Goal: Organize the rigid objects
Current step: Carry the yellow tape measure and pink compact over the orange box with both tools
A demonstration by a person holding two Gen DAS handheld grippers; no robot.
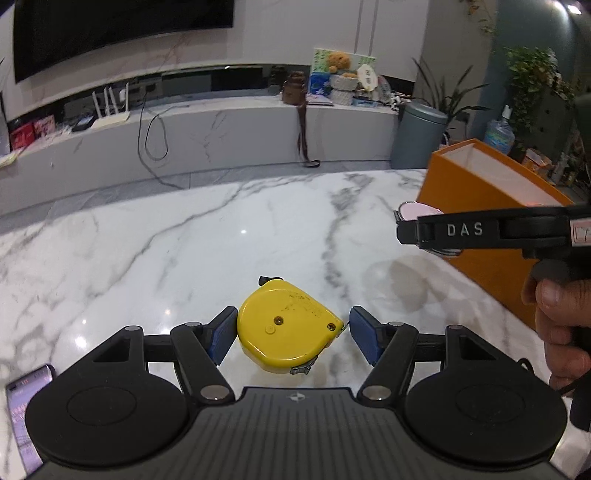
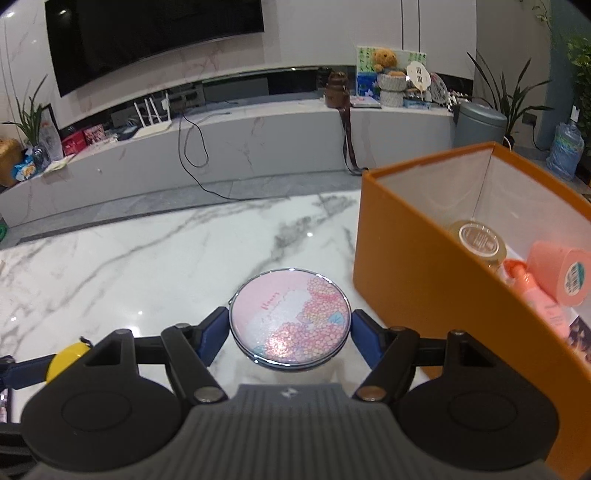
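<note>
On the marble table (image 1: 147,240), one yellow tape measure (image 1: 286,326) lies between the left gripper's (image 1: 291,332) spread fingers, right pad apart, left seemingly touching. The right gripper (image 2: 290,332) grips one pink compact mirror (image 2: 290,317) beside the orange box (image 2: 424,295) holding roughly three items.

dark TV (image 2: 155,33), marble console (image 2: 221,147) — houseplants (image 2: 498,92)

Yellow tape measure (image 1: 286,332), pink floral compact (image 2: 290,317), orange box (image 2: 424,266)

glossy marble table (image 1: 184,240), scuffed yellow plastic tape measure (image 1: 284,325), matt orange box (image 2: 424,258)
</note>
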